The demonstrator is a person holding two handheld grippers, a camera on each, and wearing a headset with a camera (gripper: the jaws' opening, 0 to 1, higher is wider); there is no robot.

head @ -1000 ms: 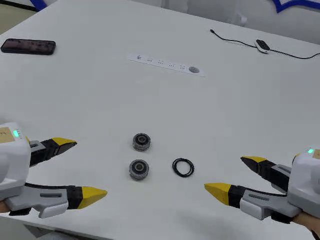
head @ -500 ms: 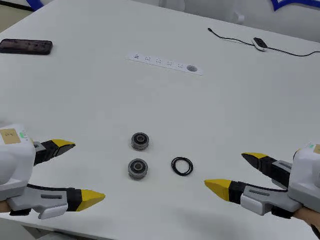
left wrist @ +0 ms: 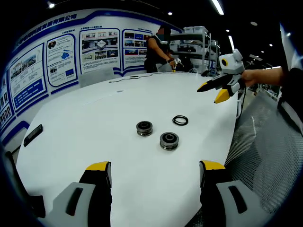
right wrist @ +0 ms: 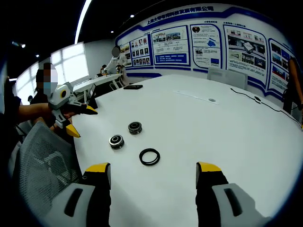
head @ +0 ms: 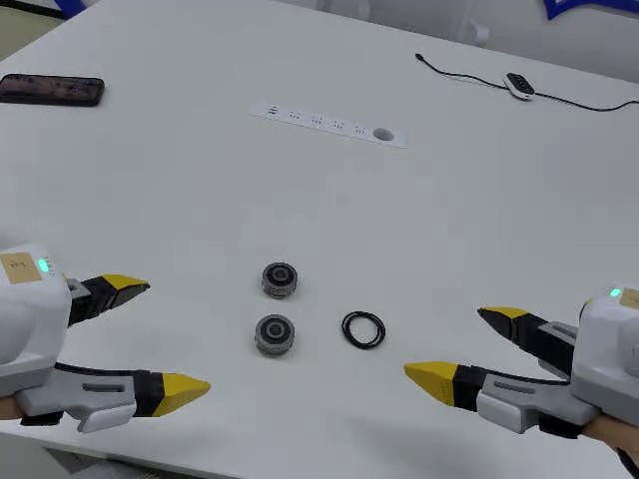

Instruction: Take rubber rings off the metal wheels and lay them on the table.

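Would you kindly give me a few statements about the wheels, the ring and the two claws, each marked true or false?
1. The near wheel and the far wheel lie apart on the table. True.
2. The black ring sits around the near wheel. False: it lies flat on the table beside that wheel, not touching it.
3. The left claw is shut on a wheel. False: it is open and empty, off to the side of both wheels.
4. The right claw is open and holds nothing. True.
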